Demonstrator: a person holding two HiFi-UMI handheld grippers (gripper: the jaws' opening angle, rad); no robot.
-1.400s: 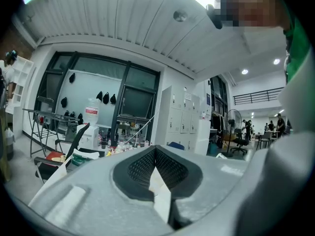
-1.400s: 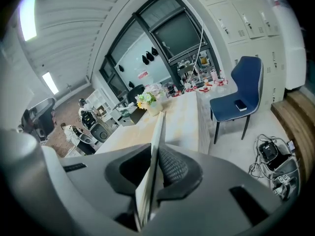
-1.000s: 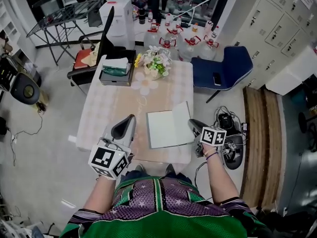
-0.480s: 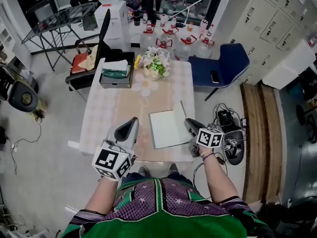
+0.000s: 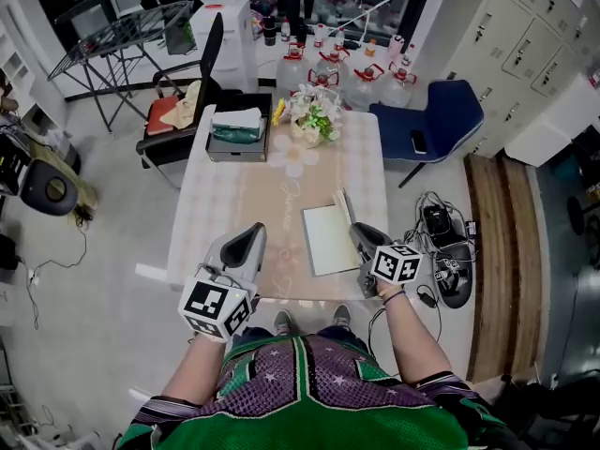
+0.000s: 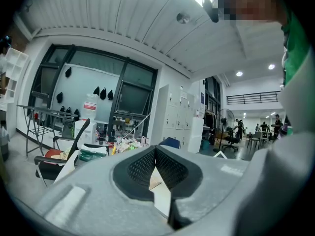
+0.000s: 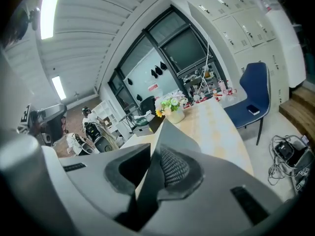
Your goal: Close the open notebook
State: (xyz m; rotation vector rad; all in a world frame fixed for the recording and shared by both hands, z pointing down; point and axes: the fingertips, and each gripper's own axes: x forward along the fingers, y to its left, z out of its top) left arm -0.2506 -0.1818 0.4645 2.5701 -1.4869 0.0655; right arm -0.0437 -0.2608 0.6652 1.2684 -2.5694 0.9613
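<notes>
The notebook [image 5: 326, 239] lies near the front right of the table, its white left page facing up. Its right cover [image 5: 344, 206] stands almost upright along the spine side. My right gripper [image 5: 357, 236] is shut on that cover's near edge. In the right gripper view the dark cover [image 7: 170, 132] runs edge-on between the pads of the right gripper [image 7: 151, 163]. My left gripper [image 5: 251, 240] hovers over the table left of the notebook, apart from it. In the left gripper view the tips of the left gripper [image 6: 155, 149] meet with nothing between them.
The table [image 5: 216, 214] carries a dark tray with tissues [image 5: 237, 129] and a flower vase [image 5: 314, 120] at its far end. A black chair [image 5: 192, 92] stands far left, a blue chair [image 5: 431, 125] at the right. Cables and a device [image 5: 445, 256] lie on the floor right of the table.
The right cover has swung up from a low slant to nearly upright, carried leftward by my right gripper. My left gripper has drifted a little forward over the table.
</notes>
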